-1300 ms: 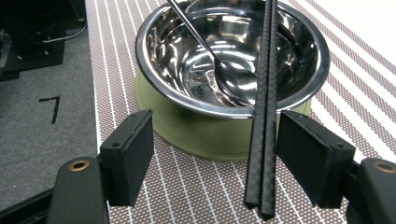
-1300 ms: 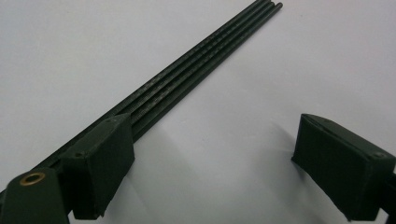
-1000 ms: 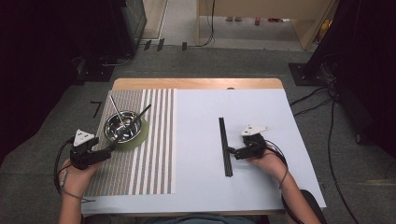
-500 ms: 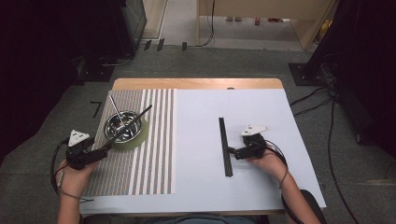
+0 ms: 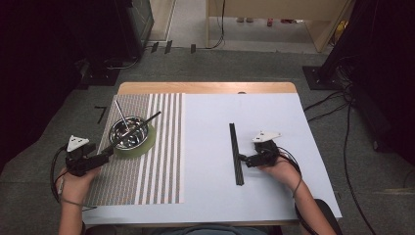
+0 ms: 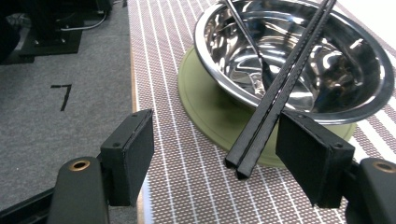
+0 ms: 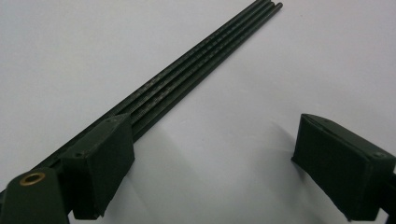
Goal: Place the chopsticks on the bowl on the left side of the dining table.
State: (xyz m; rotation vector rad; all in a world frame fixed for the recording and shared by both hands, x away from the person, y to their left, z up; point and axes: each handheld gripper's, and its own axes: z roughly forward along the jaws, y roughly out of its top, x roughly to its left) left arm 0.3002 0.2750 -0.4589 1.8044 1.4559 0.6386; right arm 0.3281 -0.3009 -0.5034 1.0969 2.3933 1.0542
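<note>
Room seen from above. Grey carpet floor (image 5: 254, 63) w/ black cables (image 5: 337, 105) trailing at right. Dark cabinet (image 5: 132, 22) upper left; pale wooden furniture (image 5: 274, 12) top centre-right; black stand base (image 5: 320, 78) at right. Wooden table (image 5: 205, 88), mostly under white sheet (image 5: 274, 122). Left side in deep shadow; light falls from above.

In the left gripper view, the top edge cuts off the steel bowl's (image 6: 299, 70) far rim and the upper ends of the chopsticks (image 6: 275, 88) lying across it; the green plate (image 6: 210, 112) beneath the bowl is largely hidden.
</note>
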